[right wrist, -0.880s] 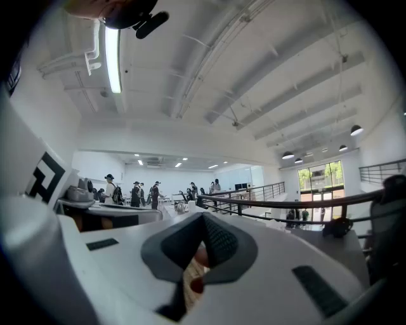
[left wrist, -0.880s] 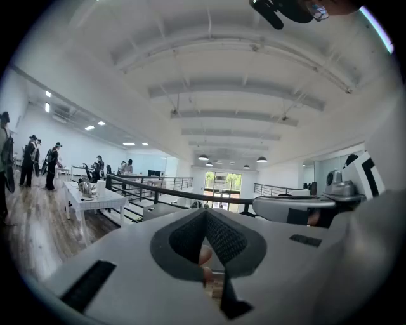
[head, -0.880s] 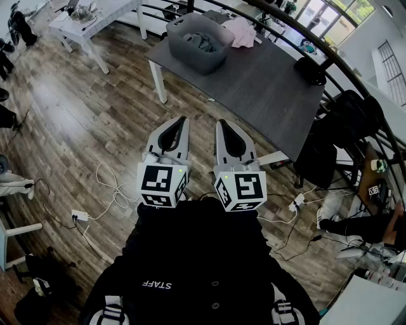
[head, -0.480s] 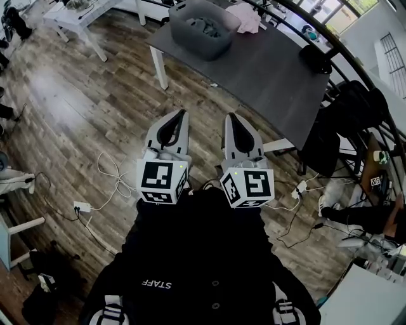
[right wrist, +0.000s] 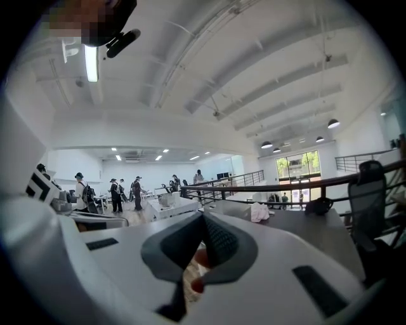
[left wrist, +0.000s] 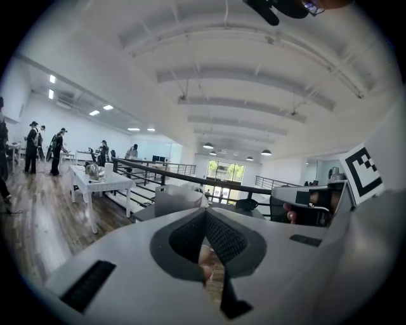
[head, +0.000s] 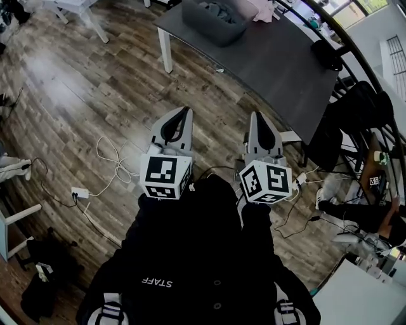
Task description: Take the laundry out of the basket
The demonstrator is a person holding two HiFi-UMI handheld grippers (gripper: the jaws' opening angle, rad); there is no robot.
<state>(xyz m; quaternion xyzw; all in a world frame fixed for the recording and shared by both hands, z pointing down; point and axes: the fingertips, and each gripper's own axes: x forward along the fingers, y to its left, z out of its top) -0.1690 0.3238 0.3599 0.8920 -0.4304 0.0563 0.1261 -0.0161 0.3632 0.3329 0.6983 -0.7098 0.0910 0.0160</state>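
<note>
Left gripper (head: 183, 115), lower centre-left of the head view: jaws closed tip to tip and empty, held low in front of the person's dark jacket, over wood floor (head: 82, 95) with loose cables (head: 108, 178).

Basket (head: 212, 30), top centre of frame, partly cut by the edge: grey, solid-walled, standing on the near-left end of the dark bench (head: 279, 63). Well apart from both grippers. Laundry (head: 221, 9) inside, a grey crumpled heap. A pale pink garment (head: 261, 9) lies on the bench just to the right of the basket.

Right gripper (head: 257, 117), lower centre-right: jaws likewise pressed together and empty, level with the left one.

Handling, as a judgement: the cloth looks soft and light and will drape and trail once lifted, and pieces may snag on one another. Best hold is probably a raised fold or bunched ridge at the top of the heap, pinched deep enough not to slip. The basket looks light enough to shift if the cloth drags.
</note>
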